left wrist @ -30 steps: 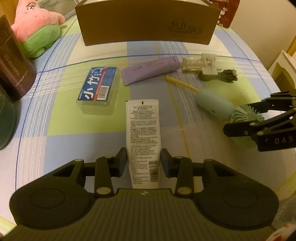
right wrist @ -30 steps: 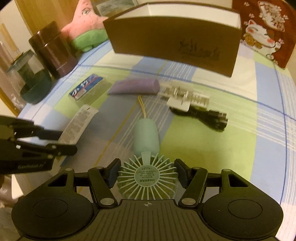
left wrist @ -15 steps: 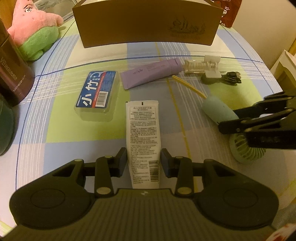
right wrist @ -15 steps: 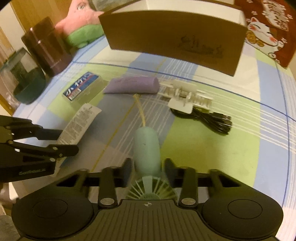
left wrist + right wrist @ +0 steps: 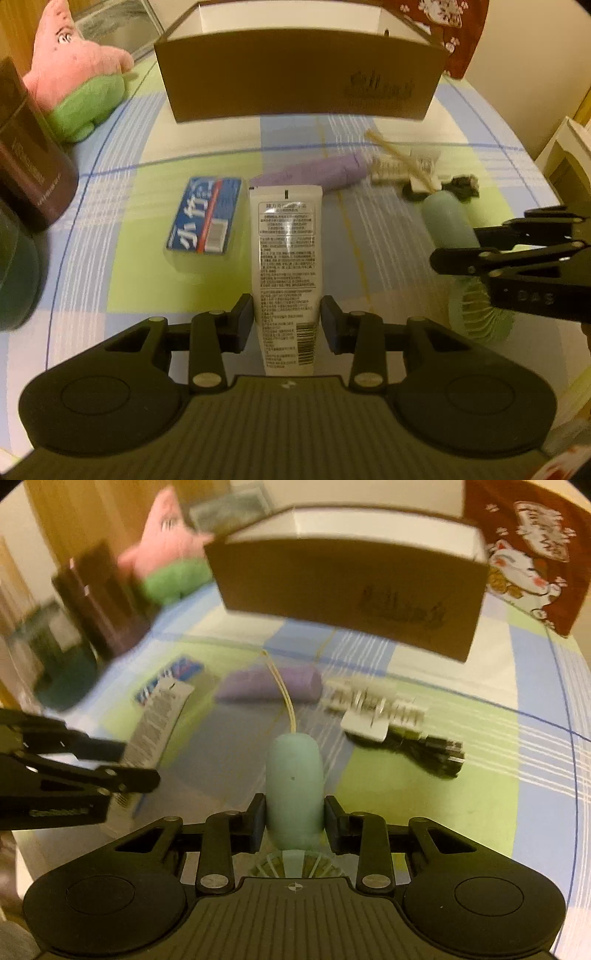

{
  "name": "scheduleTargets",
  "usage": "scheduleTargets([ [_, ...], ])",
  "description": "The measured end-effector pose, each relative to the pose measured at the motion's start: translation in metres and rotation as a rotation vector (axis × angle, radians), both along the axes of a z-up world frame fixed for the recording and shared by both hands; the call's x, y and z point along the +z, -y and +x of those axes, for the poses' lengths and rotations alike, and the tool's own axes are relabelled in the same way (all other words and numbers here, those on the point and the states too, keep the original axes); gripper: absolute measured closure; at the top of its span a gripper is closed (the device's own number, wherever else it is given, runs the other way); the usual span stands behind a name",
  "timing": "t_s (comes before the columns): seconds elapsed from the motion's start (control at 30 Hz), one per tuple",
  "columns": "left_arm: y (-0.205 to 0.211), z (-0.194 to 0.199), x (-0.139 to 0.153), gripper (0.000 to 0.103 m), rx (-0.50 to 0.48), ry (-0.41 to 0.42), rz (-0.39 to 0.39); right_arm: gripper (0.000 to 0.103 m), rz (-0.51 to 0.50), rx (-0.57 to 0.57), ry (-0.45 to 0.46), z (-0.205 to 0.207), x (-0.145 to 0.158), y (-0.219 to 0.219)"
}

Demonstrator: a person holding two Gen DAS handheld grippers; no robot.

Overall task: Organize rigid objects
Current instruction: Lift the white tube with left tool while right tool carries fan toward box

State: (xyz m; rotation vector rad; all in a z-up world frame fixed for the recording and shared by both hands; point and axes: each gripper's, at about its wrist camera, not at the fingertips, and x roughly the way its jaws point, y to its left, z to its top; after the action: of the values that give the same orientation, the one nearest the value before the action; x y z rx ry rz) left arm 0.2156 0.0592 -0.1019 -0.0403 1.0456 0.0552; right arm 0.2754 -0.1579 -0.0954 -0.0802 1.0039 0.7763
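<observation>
My left gripper (image 5: 287, 322) is shut on a white printed tube (image 5: 285, 254) and holds it above the checked cloth. My right gripper (image 5: 294, 820) is shut on the handle of a pale green hand fan (image 5: 293, 779), lifted off the cloth, its yellow strap (image 5: 284, 698) hanging forward. The fan (image 5: 448, 225) and right gripper (image 5: 517, 254) show at the right of the left wrist view; the left gripper (image 5: 110, 764) and tube (image 5: 157, 720) show at the left of the right wrist view. An open brown box (image 5: 299, 70) stands at the back.
On the cloth lie a blue-labelled clear case (image 5: 205, 225), a purple tube (image 5: 314, 173), a white plastic clip rack (image 5: 373, 705) and a black cable bundle (image 5: 432, 753). A pink-green plush (image 5: 77, 81), a dark canister (image 5: 26, 158) and a dark green jar (image 5: 14, 273) stand left.
Both grippers have lifted their objects and moved toward the box. The right gripper slid from the fan's head to its handle and shut on it. The left stays shut on the tube.
</observation>
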Motion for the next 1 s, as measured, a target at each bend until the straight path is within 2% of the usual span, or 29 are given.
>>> scheduleTargets([
  [0.3,-0.001,0.016,0.023,0.068,-0.019,0.071,0.014,0.070,0.122,-0.086,0.076,0.004,0.027,0.014],
  [0.33,-0.001,0.018,0.025,0.080,-0.022,0.077,0.015,0.070,0.129,-0.090,0.081,0.005,0.030,0.014],
  [0.37,-0.001,0.020,0.027,0.101,-0.025,0.079,0.018,0.070,0.136,-0.094,0.086,0.006,0.033,0.014],
  [0.43,-0.003,0.025,0.030,0.103,-0.032,0.081,-0.025,0.070,0.149,-0.100,0.096,0.008,0.039,0.014],
  [0.5,0.002,0.029,0.032,0.103,-0.077,0.088,0.006,0.070,0.156,-0.100,0.099,0.012,0.043,0.013],
  [0.6,0.004,0.035,0.029,0.095,-0.080,0.080,0.017,0.070,0.152,-0.114,0.098,0.016,0.042,0.011],
  [0.73,0.004,0.036,0.020,0.078,-0.086,0.066,0.017,0.070,0.152,-0.139,0.075,0.018,0.038,0.017],
  [0.87,0.000,0.044,0.009,0.073,-0.088,0.044,0.022,0.070,0.141,-0.158,0.056,0.019,0.033,0.022],
  [1.0,-0.005,0.057,-0.006,0.072,-0.065,0.013,0.012,0.070,0.132,-0.173,0.041,0.019,0.030,0.025],
])
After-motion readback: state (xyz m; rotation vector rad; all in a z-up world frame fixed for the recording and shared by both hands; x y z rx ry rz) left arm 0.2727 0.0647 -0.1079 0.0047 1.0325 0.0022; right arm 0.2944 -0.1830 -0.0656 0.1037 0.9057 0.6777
